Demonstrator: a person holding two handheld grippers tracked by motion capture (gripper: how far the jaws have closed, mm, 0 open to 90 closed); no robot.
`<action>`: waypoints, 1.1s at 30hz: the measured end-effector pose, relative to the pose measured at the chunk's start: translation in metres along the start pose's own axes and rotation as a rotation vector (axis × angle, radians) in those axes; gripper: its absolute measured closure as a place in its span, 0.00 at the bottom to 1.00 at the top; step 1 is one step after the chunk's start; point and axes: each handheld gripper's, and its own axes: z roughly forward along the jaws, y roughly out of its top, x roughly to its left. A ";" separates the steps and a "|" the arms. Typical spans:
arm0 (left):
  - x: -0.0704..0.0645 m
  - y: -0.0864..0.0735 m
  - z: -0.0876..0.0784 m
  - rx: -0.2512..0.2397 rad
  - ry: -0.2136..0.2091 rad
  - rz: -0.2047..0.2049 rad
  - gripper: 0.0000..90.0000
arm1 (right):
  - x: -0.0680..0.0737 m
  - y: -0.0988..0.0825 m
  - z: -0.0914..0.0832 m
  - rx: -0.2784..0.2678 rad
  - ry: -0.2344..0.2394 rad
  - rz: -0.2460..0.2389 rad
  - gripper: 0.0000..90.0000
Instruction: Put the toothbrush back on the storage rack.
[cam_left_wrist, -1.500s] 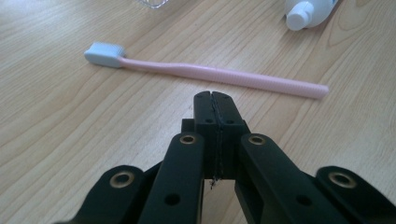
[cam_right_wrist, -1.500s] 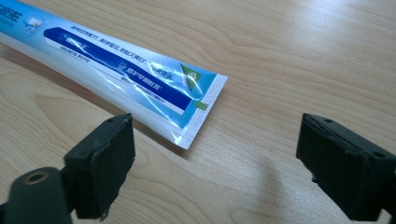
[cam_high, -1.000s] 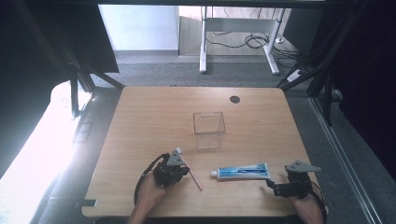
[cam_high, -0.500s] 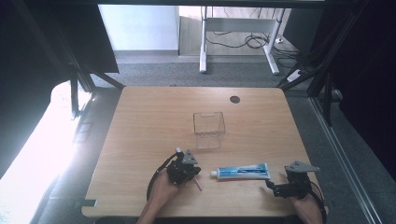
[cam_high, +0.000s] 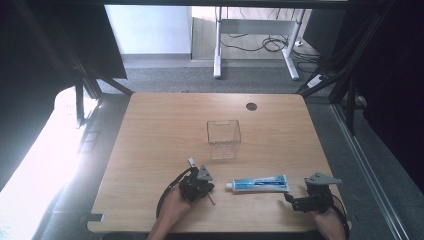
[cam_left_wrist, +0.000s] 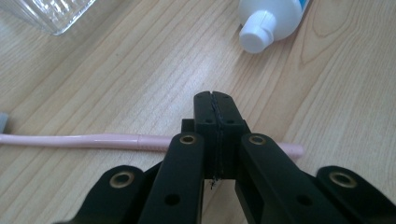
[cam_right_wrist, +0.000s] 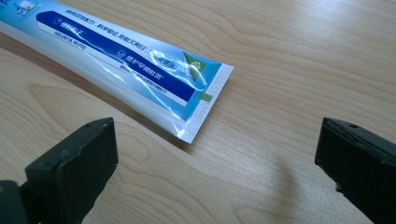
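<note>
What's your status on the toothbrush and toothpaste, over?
Left gripper shut, empty, over the pink toothbrush. Right gripper open, short of the toothpaste tube tail. Clear box stands apart. Nothing blocking.

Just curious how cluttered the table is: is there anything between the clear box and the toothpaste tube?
No. In the high view, only bare wooden table lies between the clear box and the toothpaste tube.
</note>
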 end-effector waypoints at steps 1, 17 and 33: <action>0.000 -0.002 -0.002 0.000 -0.001 -0.006 1.00 | 0.000 0.000 0.000 0.001 -0.001 0.000 0.00; 0.006 -0.021 -0.017 0.021 0.025 -0.033 0.99 | 0.002 0.000 0.001 0.010 0.002 -0.004 0.00; 0.015 -0.038 -0.029 0.035 0.051 -0.068 0.99 | 0.002 0.000 0.002 0.016 0.001 -0.011 0.00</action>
